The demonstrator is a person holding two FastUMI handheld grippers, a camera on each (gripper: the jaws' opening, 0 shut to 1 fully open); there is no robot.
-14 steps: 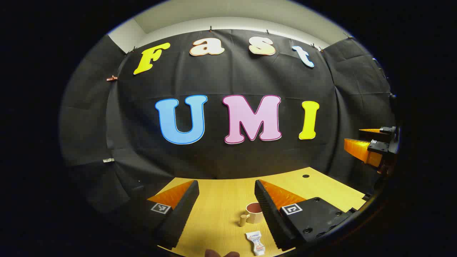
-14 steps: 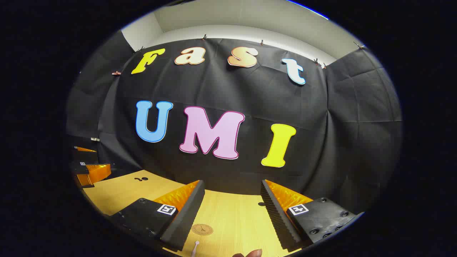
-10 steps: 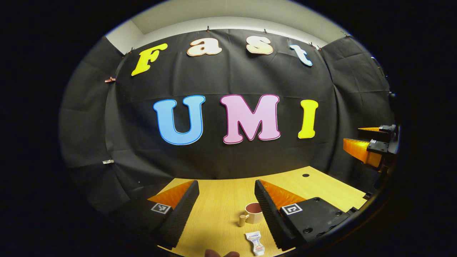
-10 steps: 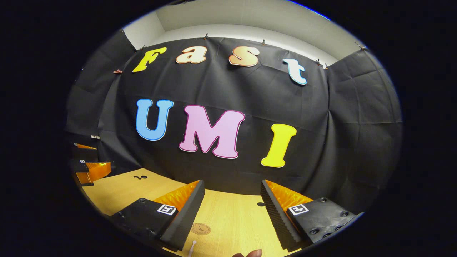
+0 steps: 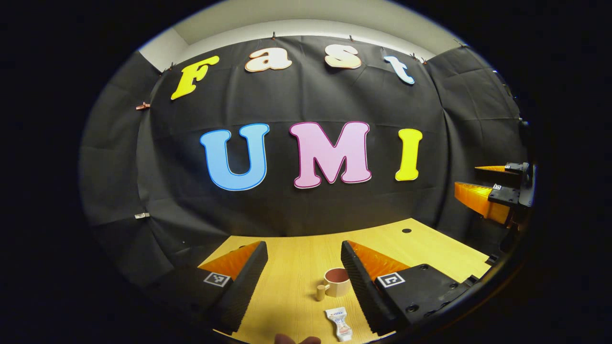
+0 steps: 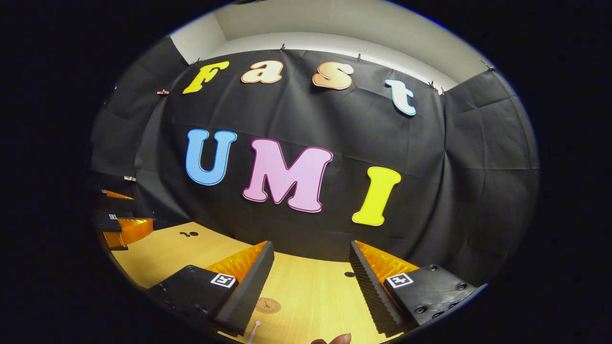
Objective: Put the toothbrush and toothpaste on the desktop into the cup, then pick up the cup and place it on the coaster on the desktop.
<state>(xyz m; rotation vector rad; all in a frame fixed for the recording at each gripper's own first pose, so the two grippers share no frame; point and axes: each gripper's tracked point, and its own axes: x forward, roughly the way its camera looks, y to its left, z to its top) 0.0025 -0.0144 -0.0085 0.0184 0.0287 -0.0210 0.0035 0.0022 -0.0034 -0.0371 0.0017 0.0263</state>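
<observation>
In the left gripper view a beige cup (image 5: 335,282) with a reddish inside and a side handle stands upright on the wooden desktop (image 5: 296,267). A small white toothpaste tube (image 5: 338,323) lies flat just in front of it. My left gripper (image 5: 304,253) hangs open above the desk, the cup close to its right finger. In the right gripper view a round brown coaster (image 6: 267,305) lies on the desk between the fingers of my open right gripper (image 6: 311,255). The white tip of the toothbrush (image 6: 254,329) shows at the bottom edge.
The right gripper (image 5: 495,193) shows at the far right of the left gripper view, held above the desk. The left gripper (image 6: 122,224) shows at the far left of the right gripper view. Small dark holes (image 5: 406,231) mark the desk near the cloth wall. A fingertip (image 6: 334,339) shows at the bottom edge.
Both views have tilted slightly down, so the cup, toothpaste, coaster and toothbrush have slid a little. Both grippers stay open and hold nothing.
</observation>
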